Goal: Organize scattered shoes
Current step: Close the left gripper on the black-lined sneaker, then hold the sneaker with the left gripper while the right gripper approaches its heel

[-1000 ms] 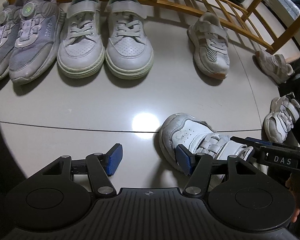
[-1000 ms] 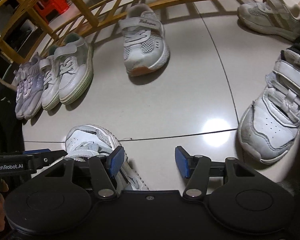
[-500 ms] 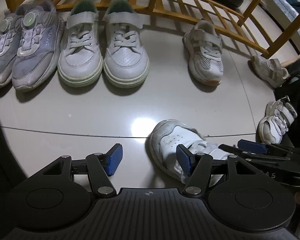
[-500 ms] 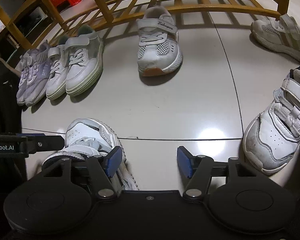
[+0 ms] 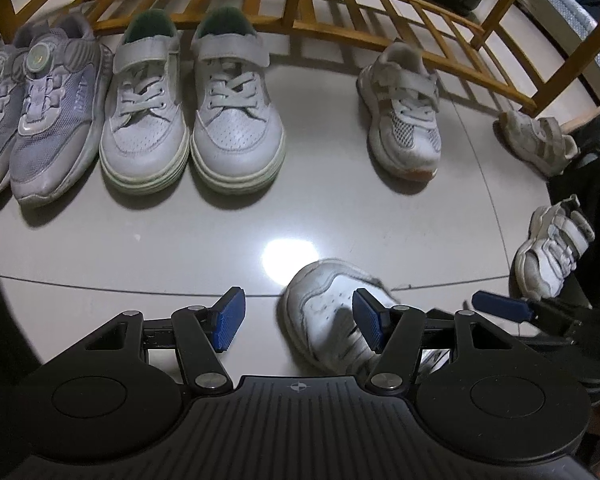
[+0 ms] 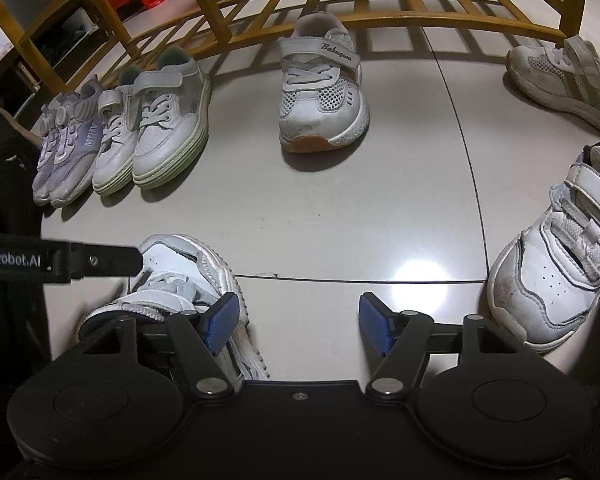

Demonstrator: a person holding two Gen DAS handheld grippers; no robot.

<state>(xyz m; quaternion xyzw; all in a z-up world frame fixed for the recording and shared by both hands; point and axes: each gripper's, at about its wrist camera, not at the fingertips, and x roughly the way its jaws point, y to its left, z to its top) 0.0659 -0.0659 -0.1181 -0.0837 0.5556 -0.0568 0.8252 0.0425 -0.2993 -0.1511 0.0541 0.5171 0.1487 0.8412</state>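
A white strap shoe (image 5: 332, 316) lies on the grey floor (image 5: 340, 216), low down between the two tools. The left gripper (image 5: 298, 322) hangs over it with its jaws apart. The toe of the shoe sits in the gap, closer to the right-hand blue pad (image 5: 367, 324), but I cannot tell if that pad touches it. The other pad is over bare floor.

The right gripper (image 6: 300, 324) points down at the floor too. Its jaws have just been opening, and only floor shows between them. The same shoe (image 6: 180, 280) lies beside its left-hand pad, outside the gap.

A second white strap shoe (image 6: 556, 272) lies far off to the right, near a dark trouser leg (image 5: 592, 184).

Along the yellow wooden rail (image 5: 380, 28) stand a purple pair (image 5: 40, 120) and a white lace pair with green heels (image 5: 192, 120), toes toward me, each pair side by side. One mesh shoe with an orange sole (image 5: 404, 112) stands alone further right. Another pale shoe (image 5: 536, 140) lies sideways by the rail's post.
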